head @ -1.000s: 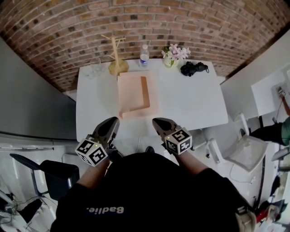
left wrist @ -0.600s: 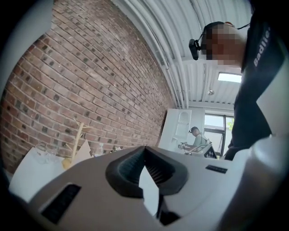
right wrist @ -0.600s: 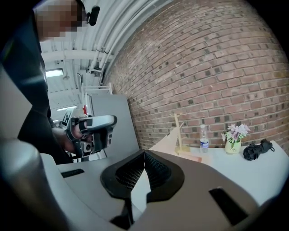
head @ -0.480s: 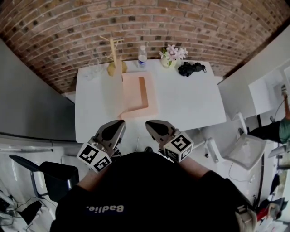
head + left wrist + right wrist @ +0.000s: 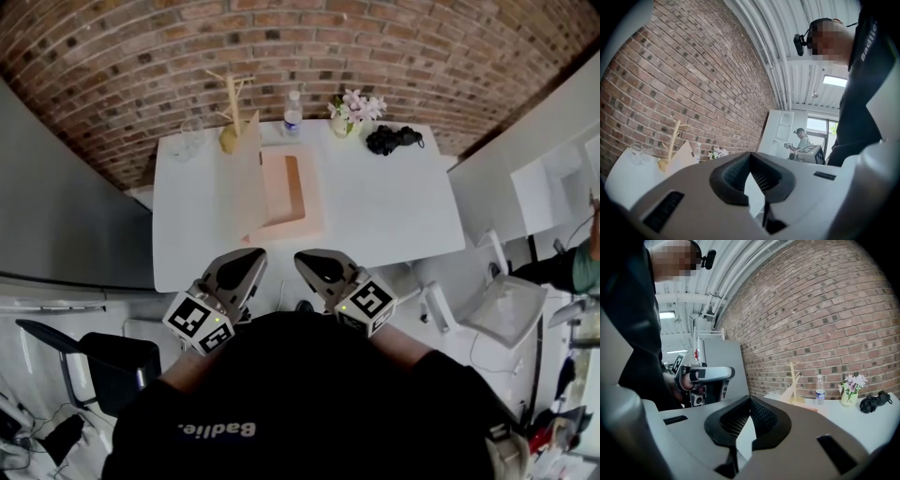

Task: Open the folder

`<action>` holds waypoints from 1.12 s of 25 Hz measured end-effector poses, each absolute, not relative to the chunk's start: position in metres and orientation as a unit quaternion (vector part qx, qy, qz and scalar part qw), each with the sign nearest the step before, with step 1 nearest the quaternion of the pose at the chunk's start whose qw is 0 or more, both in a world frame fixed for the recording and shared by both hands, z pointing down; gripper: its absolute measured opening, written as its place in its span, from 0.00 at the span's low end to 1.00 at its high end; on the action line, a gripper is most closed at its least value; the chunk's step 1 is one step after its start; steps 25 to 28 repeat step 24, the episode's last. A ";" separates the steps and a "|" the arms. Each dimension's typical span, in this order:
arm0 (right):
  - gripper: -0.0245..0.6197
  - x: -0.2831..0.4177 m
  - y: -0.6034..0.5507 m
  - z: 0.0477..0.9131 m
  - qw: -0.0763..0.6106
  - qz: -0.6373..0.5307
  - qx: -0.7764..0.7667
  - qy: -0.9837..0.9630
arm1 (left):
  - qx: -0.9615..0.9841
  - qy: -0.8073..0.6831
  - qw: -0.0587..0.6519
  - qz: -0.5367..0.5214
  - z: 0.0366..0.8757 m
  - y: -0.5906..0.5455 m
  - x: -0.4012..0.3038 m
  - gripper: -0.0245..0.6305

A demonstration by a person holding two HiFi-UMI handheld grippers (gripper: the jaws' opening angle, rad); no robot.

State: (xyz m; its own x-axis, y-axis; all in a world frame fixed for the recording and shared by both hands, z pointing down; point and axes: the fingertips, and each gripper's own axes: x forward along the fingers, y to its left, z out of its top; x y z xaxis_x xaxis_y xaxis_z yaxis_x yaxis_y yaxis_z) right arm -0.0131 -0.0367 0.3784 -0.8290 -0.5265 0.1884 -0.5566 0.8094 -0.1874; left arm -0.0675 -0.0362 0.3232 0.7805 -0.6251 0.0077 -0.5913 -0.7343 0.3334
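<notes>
1. Head view shows the folder [image 5: 292, 192] in the upper middle of the frame, lying on the white surface [image 5: 403, 216]. Its pale cover [image 5: 242, 178] stands up on the left side, and nothing touches it.
2. Left tongs [image 5: 247, 262] and right tongs [image 5: 309, 262] sit at the bottom middle, close to the person's black shirt [image 5: 281, 394] and well apart from the folder. Both are closed and hold nothing.
3. The cover may drop back down and shut the folder, because nothing holds it up.
4. The cover may also fall the other way and bump the wooden stand [image 5: 232, 103] or the clear glasses [image 5: 187, 141] in the upper left.
5. A fast reach with closed tongs may push the whole folder toward the bottle [image 5: 293, 114] behind it.
6. White letters on the shirt look like "Badlie." The bottle label is too small to read.
</notes>
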 end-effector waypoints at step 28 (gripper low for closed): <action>0.08 -0.011 -0.035 0.379 0.061 0.124 0.298 -0.944 | 0.937 -0.315 0.146 -0.040 0.325 -0.029 -0.063 0.04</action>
